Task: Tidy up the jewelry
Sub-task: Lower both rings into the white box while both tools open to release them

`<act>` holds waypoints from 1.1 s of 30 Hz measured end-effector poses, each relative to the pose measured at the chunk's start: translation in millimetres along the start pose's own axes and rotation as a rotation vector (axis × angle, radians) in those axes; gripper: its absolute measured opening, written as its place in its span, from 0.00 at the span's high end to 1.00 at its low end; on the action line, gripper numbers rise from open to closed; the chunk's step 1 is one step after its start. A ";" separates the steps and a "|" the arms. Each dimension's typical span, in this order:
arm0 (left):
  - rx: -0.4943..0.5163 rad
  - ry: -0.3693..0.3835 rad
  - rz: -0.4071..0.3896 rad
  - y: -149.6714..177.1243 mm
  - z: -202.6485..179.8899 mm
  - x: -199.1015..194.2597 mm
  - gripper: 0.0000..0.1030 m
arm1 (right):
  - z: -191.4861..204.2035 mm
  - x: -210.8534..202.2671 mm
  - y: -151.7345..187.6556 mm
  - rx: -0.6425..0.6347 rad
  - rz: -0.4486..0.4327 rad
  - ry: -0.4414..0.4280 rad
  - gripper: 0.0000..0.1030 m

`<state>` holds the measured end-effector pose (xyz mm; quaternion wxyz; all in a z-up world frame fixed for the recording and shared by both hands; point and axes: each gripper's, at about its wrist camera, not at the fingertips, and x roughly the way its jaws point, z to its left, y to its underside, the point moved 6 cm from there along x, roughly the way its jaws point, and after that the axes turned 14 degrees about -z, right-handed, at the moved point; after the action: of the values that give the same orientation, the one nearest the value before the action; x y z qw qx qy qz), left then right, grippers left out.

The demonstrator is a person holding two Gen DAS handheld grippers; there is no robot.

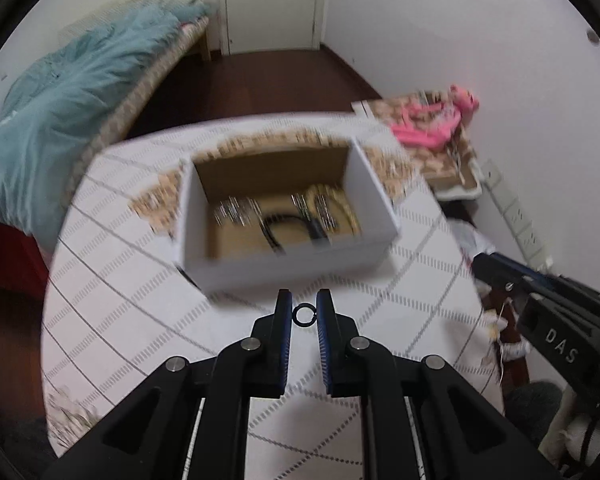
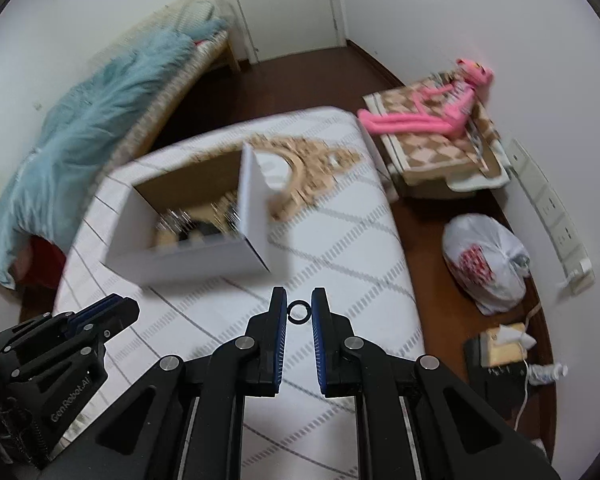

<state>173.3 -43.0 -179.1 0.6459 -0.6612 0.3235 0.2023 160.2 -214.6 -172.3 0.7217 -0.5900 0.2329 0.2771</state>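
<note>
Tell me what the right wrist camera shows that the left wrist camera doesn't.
Only the right wrist view shows the tied white plastic bag on the floor and the left gripper at lower left. Only the left wrist view shows the right gripper at its right edge. Both show the open white box holding jewelry on the patterned cloth, the blue blanket and the pink plush toy.

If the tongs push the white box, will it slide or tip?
The white box is probably light: thin cardboard, little jewelry inside. On the quilted cover, a low push likely slides it; a high one may tip it.
</note>
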 end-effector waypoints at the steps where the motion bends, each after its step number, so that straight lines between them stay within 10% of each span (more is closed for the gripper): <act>1: 0.001 -0.007 -0.019 -11.7 3.7 -2.3 0.91 | 7.1 0.8 -10.6 0.000 -0.009 -0.017 0.87; 8: -0.044 0.002 -0.044 -66.4 24.1 11.1 0.91 | 48.3 25.4 -61.5 -0.029 -0.005 -0.108 0.88; 25: -0.265 0.059 0.252 -87.3 72.4 104.2 0.88 | 81.7 158.2 -68.2 0.109 0.360 -0.277 0.87; 27: -0.260 0.027 0.258 -89.1 77.6 105.7 0.78 | 81.6 163.9 -67.9 0.115 0.380 -0.274 0.86; 30: -0.235 -0.035 0.244 -92.7 85.8 102.6 0.24 | 78.8 164.3 -71.2 0.118 0.371 -0.263 0.74; 33: -0.235 -0.066 0.221 -93.3 94.6 96.8 0.19 | 72.1 158.9 -74.6 0.116 0.357 -0.254 0.63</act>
<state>320.4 29.9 -185.9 0.5483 -0.6855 0.3469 0.3304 328.5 -135.2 -209.6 0.7174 -0.4573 0.2564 0.4587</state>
